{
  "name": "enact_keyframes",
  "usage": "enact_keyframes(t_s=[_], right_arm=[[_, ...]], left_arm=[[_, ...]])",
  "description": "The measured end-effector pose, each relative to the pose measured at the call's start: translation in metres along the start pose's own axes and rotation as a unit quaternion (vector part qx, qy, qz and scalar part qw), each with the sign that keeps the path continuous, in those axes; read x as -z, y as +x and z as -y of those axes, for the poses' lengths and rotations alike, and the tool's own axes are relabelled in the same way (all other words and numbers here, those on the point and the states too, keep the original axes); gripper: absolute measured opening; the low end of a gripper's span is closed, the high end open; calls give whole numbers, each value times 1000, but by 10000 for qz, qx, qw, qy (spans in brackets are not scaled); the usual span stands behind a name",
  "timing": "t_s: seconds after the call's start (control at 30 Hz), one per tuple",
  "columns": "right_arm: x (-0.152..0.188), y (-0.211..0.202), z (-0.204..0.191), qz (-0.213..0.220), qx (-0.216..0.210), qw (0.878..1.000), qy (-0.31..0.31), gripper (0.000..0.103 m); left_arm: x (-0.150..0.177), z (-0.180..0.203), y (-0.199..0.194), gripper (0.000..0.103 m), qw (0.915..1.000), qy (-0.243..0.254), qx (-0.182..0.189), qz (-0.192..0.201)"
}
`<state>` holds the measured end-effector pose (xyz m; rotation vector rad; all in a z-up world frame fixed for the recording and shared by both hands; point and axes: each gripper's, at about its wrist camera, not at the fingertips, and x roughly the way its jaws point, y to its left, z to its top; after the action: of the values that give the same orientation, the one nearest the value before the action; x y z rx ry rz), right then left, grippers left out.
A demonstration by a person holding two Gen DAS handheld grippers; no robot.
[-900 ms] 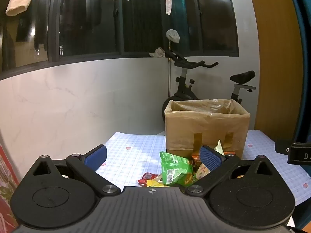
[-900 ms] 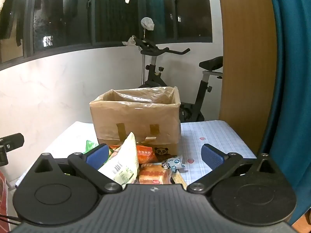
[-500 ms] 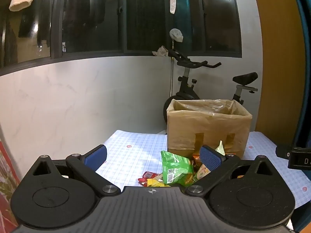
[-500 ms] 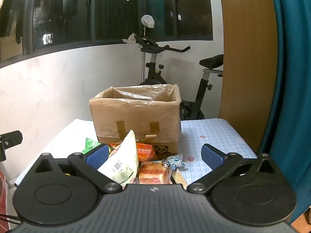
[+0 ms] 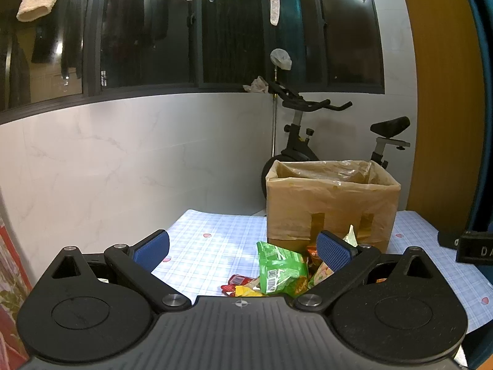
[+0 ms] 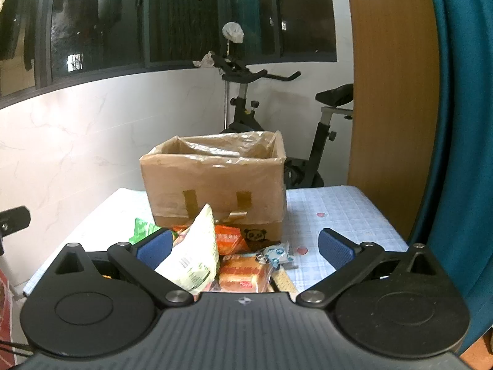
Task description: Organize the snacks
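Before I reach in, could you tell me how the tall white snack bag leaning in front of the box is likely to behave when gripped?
The white snack bag looks puffed and thin-walled, so it will probably crumple between the pads and feel light. It stands tilted against other packets, so a nudge may tip it. Its glossy film could slip.

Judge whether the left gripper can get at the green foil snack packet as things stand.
Probably yes: the left gripper is open and empty, and the green foil snack packet lies unobstructed between its fingers on the checked tablecloth.
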<state>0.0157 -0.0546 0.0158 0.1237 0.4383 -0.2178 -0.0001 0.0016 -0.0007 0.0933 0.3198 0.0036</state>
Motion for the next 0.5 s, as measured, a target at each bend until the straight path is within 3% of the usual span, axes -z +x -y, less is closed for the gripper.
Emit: enact_keyframes(t_s=[0.5], right_arm=[[3, -1, -6, -23, -73, 10000, -51, 102]], left_arm=[[0, -1, -3, 102, 10000, 6, 36, 43]])
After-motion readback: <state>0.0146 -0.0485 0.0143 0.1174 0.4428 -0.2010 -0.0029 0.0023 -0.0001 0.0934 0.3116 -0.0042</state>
